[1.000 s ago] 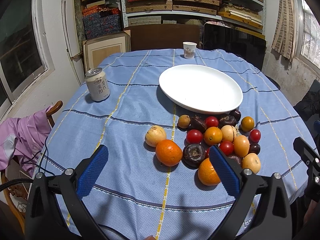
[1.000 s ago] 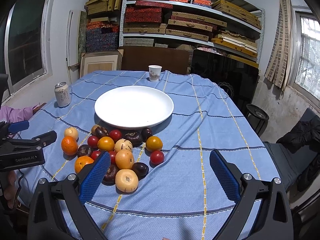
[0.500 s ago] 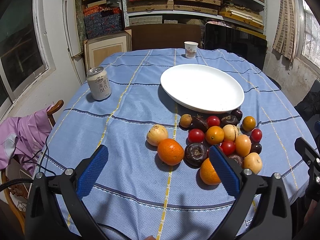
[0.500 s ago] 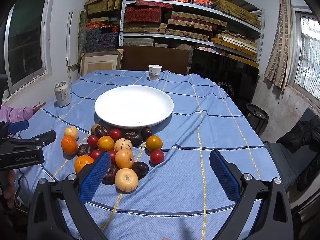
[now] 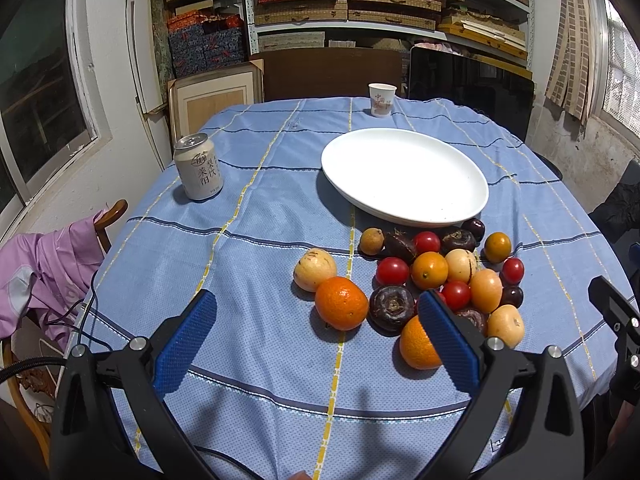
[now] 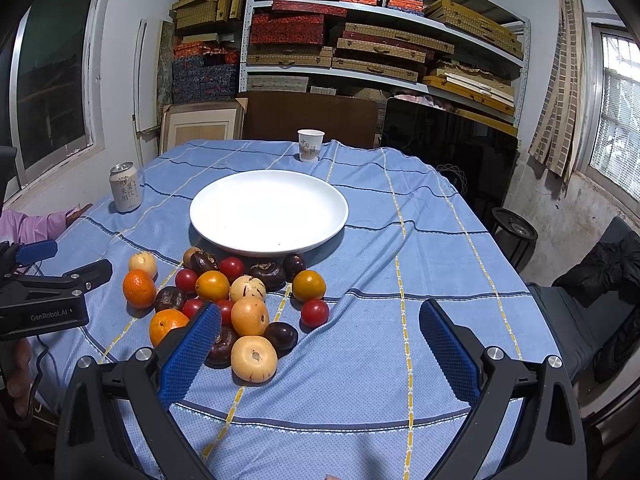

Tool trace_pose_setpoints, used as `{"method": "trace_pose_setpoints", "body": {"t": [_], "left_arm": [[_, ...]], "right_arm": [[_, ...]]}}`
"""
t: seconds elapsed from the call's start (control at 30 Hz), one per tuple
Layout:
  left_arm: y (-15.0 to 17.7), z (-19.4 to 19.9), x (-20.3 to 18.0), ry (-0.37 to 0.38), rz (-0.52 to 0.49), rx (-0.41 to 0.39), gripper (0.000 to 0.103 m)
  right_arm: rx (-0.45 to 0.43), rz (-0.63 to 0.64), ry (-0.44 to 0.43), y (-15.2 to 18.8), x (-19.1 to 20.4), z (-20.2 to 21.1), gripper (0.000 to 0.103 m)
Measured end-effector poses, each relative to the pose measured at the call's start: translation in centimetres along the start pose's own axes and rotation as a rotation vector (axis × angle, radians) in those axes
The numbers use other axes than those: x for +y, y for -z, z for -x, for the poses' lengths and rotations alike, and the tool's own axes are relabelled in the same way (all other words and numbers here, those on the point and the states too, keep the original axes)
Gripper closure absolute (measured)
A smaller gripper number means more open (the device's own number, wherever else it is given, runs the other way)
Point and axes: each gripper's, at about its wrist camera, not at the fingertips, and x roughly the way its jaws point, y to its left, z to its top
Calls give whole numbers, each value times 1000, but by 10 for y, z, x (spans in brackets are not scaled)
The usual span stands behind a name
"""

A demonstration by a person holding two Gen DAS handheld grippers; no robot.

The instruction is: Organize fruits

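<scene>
Both wide open, gripping nothing: left tool [image 5: 316, 320], right tool [image 6: 320, 330]. Fruits [image 6: 224, 300] heaped at plate's [image 6: 268, 210] 6 o'clock on bench [image 6: 400, 280].

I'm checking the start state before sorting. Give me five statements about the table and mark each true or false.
1. The plate holds no fruit. True.
2. The left tongs grip an orange. False: they are open and hold nothing.
3. The can lies on its side. False: it stands upright.
4. The fruit sits on the cloth on the near side of the plate. True.
5. The cup stands on the plate. False: it stands on the cloth beyond it.
</scene>
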Motion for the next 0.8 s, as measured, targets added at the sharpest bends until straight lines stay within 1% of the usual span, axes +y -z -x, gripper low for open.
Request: {"method": "trace_pose_setpoints", "body": {"t": [0.43,0.5,0.67,0.77,0.8], "left_arm": [[3,-4,4,-4,16,6,4],[5,-6,5,11,22,13,4],[19,-28,15,44,27,89,4],[29,-41,16,27,7,117,4],[30,-45,16,32,4,123,4]], "right_arm": [[1,2,-2,2,-1,0,3],[9,2,1,4,-1,-2,3],[42,-5,19,12,-6,-12,3],[64,-6,21,15,-7,-19,3],[70,-7,18,17,-7,-21,4]]}}
